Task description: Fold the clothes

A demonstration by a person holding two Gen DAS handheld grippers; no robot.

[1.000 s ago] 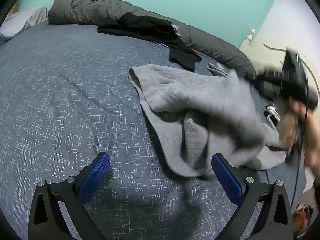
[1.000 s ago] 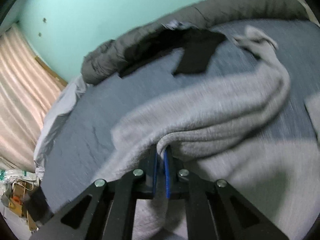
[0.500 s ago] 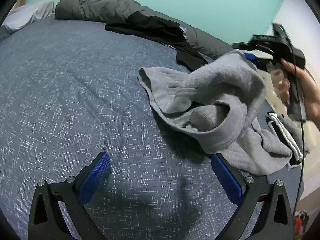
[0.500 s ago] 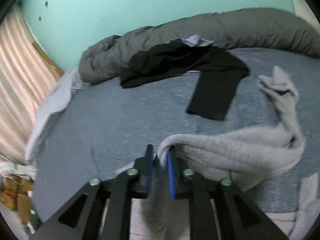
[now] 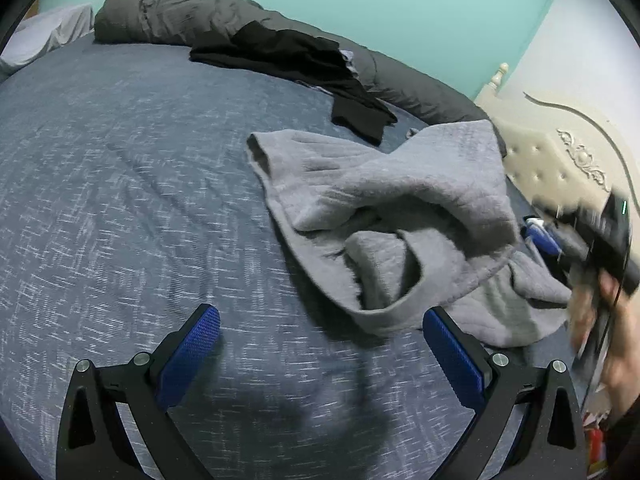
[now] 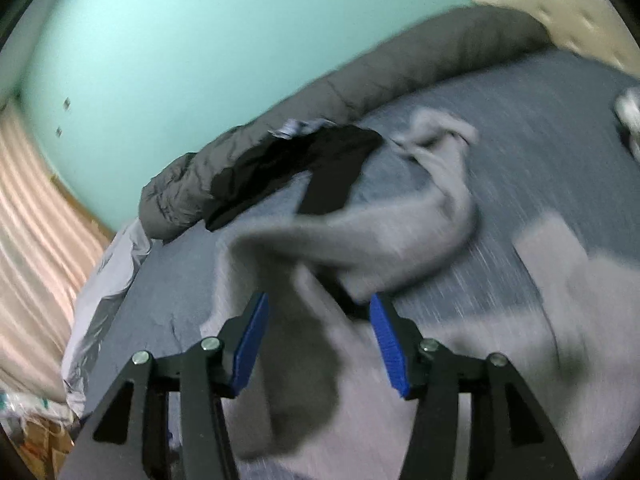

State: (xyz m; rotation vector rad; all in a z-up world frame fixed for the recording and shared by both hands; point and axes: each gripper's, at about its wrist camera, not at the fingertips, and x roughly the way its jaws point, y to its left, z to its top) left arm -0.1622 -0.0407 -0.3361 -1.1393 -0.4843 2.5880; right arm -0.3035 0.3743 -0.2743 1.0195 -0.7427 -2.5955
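Observation:
A grey fleece garment [image 5: 384, 208] lies crumpled on the blue bedspread [image 5: 120, 184], its hem close in front of my left gripper's right finger. My left gripper [image 5: 320, 332] hovers open over the spread, nothing between its blue pads. In the right wrist view, blurred by motion, the same grey garment [image 6: 360, 240] hangs loose between and ahead of my right gripper [image 6: 318, 316]; its jaws are opening and the pads do not press the cloth. The right gripper [image 5: 560, 236] also shows at the far right of the left wrist view, held in a hand [image 5: 616, 340].
A black garment [image 5: 288, 56] lies at the far side of the bed against a rolled dark grey duvet [image 5: 168, 16]. A cream tufted headboard [image 5: 560, 160] stands at the right. A pale pillow [image 5: 44, 36] is at the far left, a curtain [image 6: 36, 216] beyond the bed.
My right gripper's jaws went from shut on the grey garment to apart, and the cloth dropped from them. The right hand swung sideways and lower. My left gripper stayed put.

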